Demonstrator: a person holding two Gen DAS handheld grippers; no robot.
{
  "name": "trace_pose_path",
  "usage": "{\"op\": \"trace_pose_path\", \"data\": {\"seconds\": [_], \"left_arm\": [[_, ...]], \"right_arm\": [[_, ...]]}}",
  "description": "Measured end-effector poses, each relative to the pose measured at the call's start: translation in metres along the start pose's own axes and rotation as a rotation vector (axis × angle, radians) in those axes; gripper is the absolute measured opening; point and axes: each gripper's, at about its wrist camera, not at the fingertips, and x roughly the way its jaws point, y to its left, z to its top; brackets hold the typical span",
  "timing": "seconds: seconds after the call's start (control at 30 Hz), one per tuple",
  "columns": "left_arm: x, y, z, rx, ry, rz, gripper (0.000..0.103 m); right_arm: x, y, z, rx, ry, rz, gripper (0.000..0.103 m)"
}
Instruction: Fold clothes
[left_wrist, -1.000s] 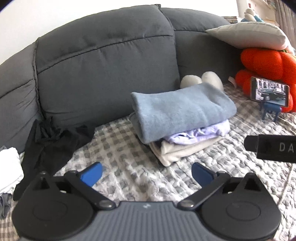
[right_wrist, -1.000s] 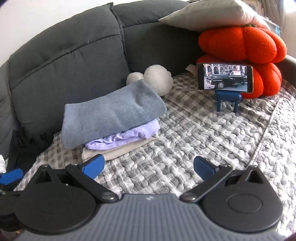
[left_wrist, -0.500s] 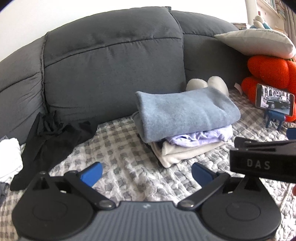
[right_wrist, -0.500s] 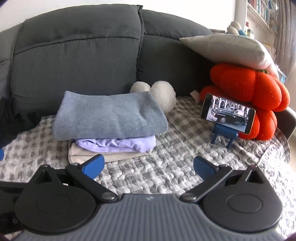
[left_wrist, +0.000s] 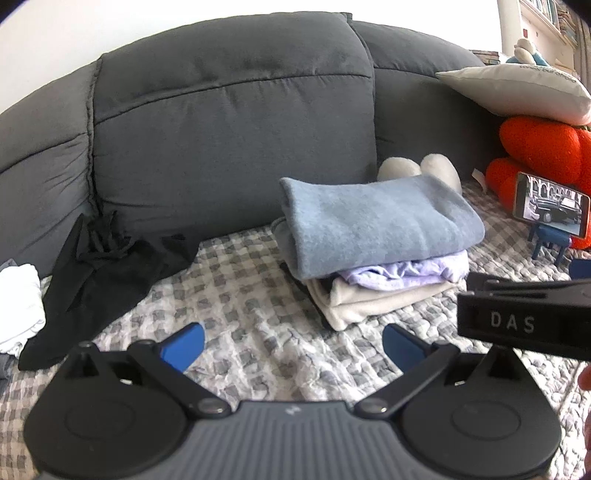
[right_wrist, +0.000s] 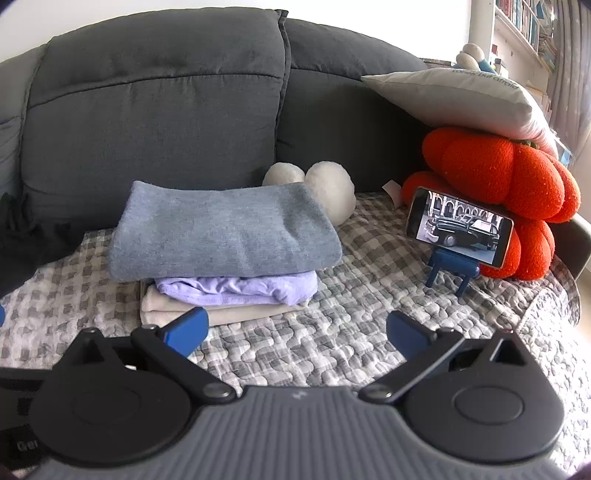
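A stack of folded clothes sits on the checked quilt (left_wrist: 240, 317): a grey-blue garment (left_wrist: 376, 221) on top, a lilac one (left_wrist: 402, 275) under it, a cream one (left_wrist: 369, 301) at the bottom. The stack also shows in the right wrist view, with the grey-blue garment (right_wrist: 225, 230) on top. A crumpled black garment (left_wrist: 99, 273) lies at the left against the sofa back. My left gripper (left_wrist: 291, 345) is open and empty, above the quilt in front of the stack. My right gripper (right_wrist: 297, 330) is open and empty, just in front of the stack.
A white cloth (left_wrist: 18, 302) lies at the far left. A phone on a blue stand (right_wrist: 458, 232) plays video at the right, before orange plush cushions (right_wrist: 509, 184) and a white pillow (right_wrist: 461, 96). A white plush toy (right_wrist: 325, 184) sits behind the stack. The right gripper's body (left_wrist: 524, 321) shows at right.
Both grippers pulled back and swung to face the stack more squarely. The right gripper's body moved further into the left wrist view. Both stayed open.
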Motion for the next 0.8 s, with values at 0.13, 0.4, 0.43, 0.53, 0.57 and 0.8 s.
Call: {"op": "trace_pose_path", "data": {"seconds": [0.13, 0.4, 0.43, 0.53, 0.57, 0.8], "left_arm": [[0.0005, -0.0007, -0.0015, -0.001, 0.011, -0.007, 0.102], [0.0005, -0.0025, -0.0019, -0.002, 0.015, -0.01, 0.102], [0.0006, -0.0023, -0.0018, -0.002, 0.015, -0.011, 0.102], [0.0007, -0.0029, -0.0018, -0.001, 0.015, -0.013, 0.103], [0.0006, -0.0031, -0.002, 0.001, 0.014, -0.013, 0.102], [0.0009, -0.0024, -0.0018, 0.002, 0.014, -0.011, 0.103]], "right_arm": [[0.0, 0.0005, 0.0, 0.0, 0.0, -0.001, 0.103], [0.0008, -0.0004, -0.0001, 0.002, 0.005, -0.005, 0.103], [0.0009, -0.0004, 0.0, 0.003, 0.005, -0.005, 0.103], [0.0013, -0.0004, -0.0001, 0.003, 0.007, -0.003, 0.103], [0.0013, -0.0005, -0.0001, 0.002, 0.007, -0.003, 0.103], [0.0023, -0.0002, -0.0003, -0.002, 0.012, -0.005, 0.103]]}}
